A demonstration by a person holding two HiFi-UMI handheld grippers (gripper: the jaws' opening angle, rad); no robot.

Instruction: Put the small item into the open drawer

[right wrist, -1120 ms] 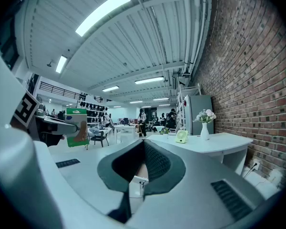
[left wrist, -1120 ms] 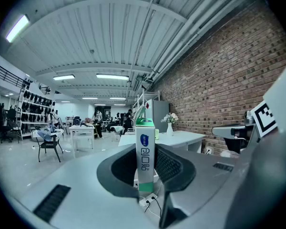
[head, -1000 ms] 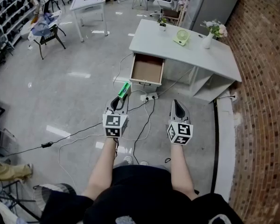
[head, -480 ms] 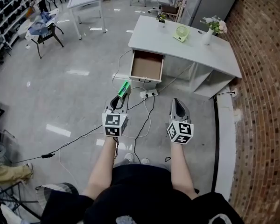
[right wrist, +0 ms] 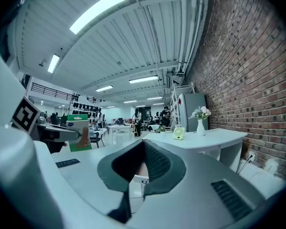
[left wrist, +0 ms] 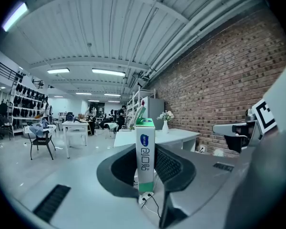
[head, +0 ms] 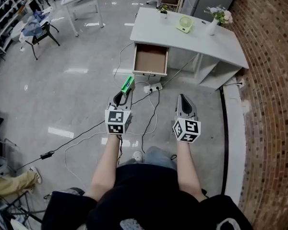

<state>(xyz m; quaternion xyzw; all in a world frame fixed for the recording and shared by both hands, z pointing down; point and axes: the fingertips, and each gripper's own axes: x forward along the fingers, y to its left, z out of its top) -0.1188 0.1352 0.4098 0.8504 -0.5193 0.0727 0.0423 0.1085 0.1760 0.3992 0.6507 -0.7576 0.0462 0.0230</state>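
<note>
The left gripper is clamping a small green-and-white box between its jaws, short of the open drawer; the right gripper is hovering closed and empty.

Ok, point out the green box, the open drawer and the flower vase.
green box (left wrist: 145,157), left gripper view, its white front face.
open drawer (head: 151,60), head view, its bare brown bottom.
flower vase (head: 211,28), head view, the white body.

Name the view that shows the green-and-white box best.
Left gripper view: the green-and-white box stands upright, clamped between the jaws, printed face close and centred. Head view shows only its green end beyond the left gripper; right gripper view shows it small at the left.
</note>
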